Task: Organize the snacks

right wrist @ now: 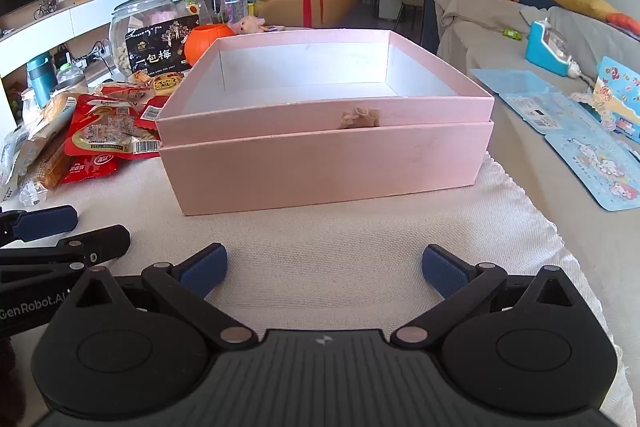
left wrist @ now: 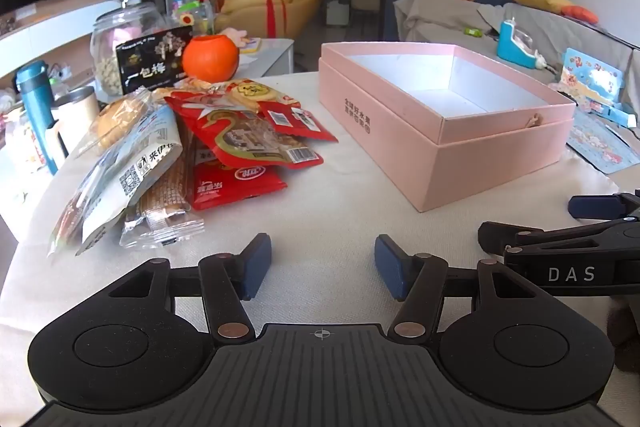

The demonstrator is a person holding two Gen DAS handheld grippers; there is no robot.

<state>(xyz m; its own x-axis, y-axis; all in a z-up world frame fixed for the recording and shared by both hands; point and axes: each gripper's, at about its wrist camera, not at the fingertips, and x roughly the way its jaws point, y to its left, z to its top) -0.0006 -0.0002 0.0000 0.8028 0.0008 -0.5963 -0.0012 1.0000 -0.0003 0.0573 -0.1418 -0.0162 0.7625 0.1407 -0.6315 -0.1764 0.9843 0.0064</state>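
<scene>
A pile of snack packets (left wrist: 224,147) lies on the cloth-covered table at the left: red packets, a clear-wrapped biscuit pack (left wrist: 164,211) and a bread bag (left wrist: 120,119). The pile also shows in the right wrist view (right wrist: 104,135). An open, empty pink box (left wrist: 448,119) stands to the right of the pile; in the right wrist view the box (right wrist: 324,131) is straight ahead. My left gripper (left wrist: 323,267) is open and empty, low over the cloth in front of the pile. My right gripper (right wrist: 324,267) is open and empty, in front of the box.
Behind the pile stand an orange pumpkin-shaped pot (left wrist: 211,58), a black snack bag (left wrist: 154,61), a glass jar (left wrist: 120,43) and a teal bottle (left wrist: 36,107). A sofa (left wrist: 520,23) with blue toy packaging (right wrist: 592,131) lies right of the table.
</scene>
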